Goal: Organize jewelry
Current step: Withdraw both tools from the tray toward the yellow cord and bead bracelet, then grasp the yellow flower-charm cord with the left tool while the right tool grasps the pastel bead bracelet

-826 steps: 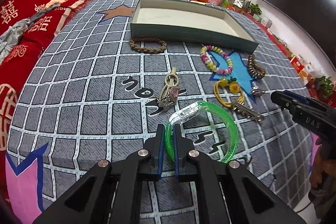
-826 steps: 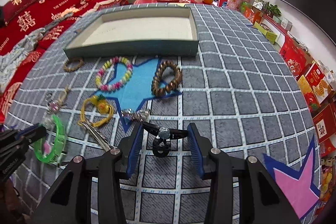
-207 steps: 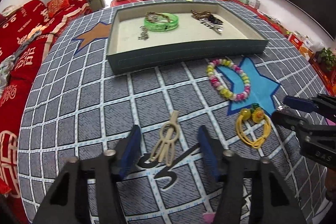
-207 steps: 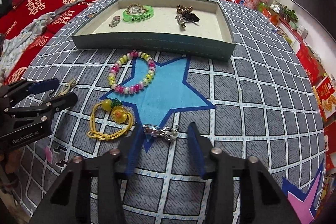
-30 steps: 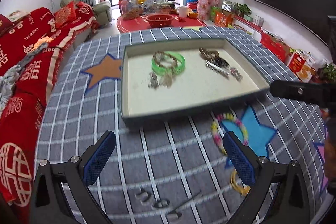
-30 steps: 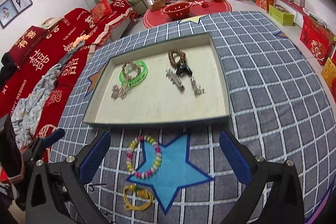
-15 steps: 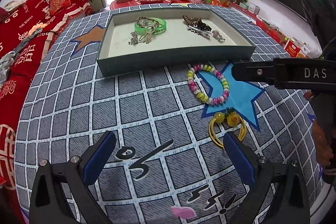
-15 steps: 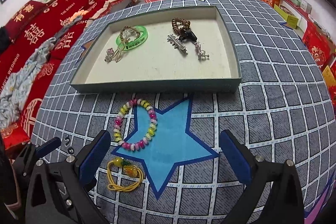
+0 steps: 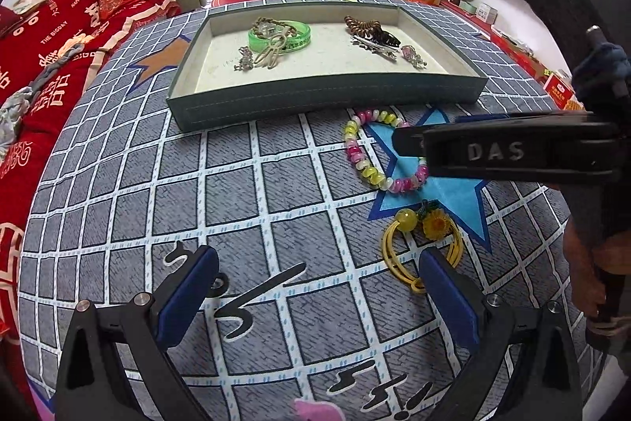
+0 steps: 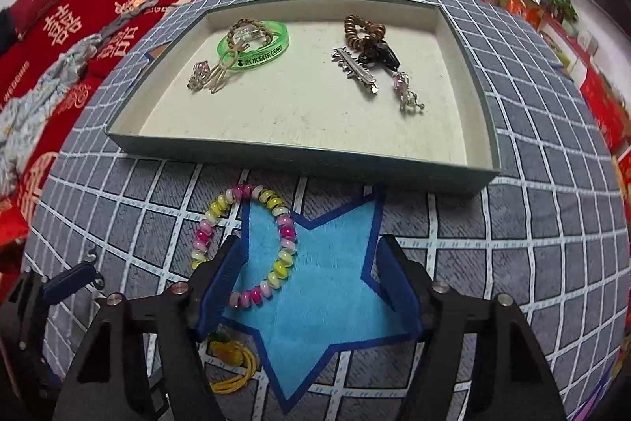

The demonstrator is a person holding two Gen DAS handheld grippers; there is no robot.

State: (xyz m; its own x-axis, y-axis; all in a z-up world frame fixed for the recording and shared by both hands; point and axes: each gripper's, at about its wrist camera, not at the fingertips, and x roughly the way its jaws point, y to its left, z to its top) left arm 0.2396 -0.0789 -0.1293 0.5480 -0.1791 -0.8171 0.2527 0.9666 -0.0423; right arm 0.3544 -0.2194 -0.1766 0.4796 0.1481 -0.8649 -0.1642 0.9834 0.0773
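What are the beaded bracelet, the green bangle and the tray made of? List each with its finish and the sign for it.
Beaded bracelet: glossy beads in pink, yellow and white, likely glass or plastic; highlights glint on them.
Green bangle: translucent plastic, probably; light passes through, with printed lettering on its side.
Tray: stiff board, seemingly, with a matte grey-green outside and a pale, dull lining.

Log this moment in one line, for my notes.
right gripper: closing over beaded bracelet | left gripper: open | tray: partly filled
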